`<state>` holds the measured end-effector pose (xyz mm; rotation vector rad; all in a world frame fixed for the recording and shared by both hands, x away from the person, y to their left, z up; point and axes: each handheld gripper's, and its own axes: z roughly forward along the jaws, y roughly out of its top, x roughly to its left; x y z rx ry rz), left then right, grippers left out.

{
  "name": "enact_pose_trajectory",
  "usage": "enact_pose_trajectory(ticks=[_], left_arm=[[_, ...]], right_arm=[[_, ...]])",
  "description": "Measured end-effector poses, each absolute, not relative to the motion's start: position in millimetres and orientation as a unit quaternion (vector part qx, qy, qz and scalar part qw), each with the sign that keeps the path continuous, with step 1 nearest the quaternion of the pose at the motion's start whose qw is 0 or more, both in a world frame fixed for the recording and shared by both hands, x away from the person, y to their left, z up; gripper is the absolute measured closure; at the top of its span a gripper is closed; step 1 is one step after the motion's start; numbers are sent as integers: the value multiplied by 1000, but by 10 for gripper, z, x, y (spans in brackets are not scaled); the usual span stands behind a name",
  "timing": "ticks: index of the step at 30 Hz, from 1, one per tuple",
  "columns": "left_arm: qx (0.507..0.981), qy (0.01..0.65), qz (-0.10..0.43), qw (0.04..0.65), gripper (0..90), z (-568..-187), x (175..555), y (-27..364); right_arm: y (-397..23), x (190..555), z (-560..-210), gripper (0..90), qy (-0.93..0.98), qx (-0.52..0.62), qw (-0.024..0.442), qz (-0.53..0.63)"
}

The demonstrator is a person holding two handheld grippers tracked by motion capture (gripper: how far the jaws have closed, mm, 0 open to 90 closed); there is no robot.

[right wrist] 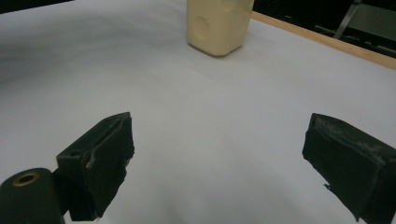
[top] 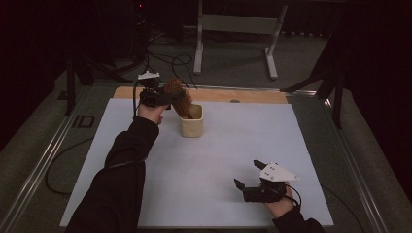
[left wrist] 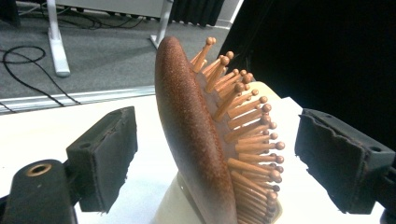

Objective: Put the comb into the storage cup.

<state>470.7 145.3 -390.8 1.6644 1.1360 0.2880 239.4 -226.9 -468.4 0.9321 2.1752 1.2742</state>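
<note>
A dark room with grey floor, cables and a white frame's legs [top: 200, 46] lies behind the white-covered table [top: 214, 160]; at its far left the left gripper [top: 163, 97] spreads its jaws wide beside the wooden hairbrush [left wrist: 205, 135], gripping nothing; the brush stands tilted in a cream cup [top: 192, 124]; near right, the right gripper [top: 248, 175] gapes empty above bare sheet.

I find no legible text, label, brand, number or sign in any view. The cream cup [top: 192, 124], the wooden brush [left wrist: 201, 135] and the white sheet on the bench [top: 214, 160] all read blank from my station.
</note>
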Motion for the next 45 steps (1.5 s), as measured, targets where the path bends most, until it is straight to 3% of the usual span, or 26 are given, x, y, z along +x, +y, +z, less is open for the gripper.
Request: enact_pose_trajectory(ticks=[2, 6, 18, 45], left_arm=[[699, 472, 124, 522, 48, -3904, 4703, 1454], [709, 454, 141, 520, 4, -3898, 4681, 1452], [732, 435, 163, 499, 1, -3875, 4643, 1520], [758, 396, 156, 494, 1, -3869, 4486, 1644]], right_arm=[[-2276, 2398, -4683, 87, 789, 336, 225, 463], [-2278, 2403, -4684, 87, 788, 339, 226, 462], [-2285, 2443, -4719, 87, 789, 342, 216, 462], [-2310, 2464, -4713, 87, 786, 347, 221, 461]])
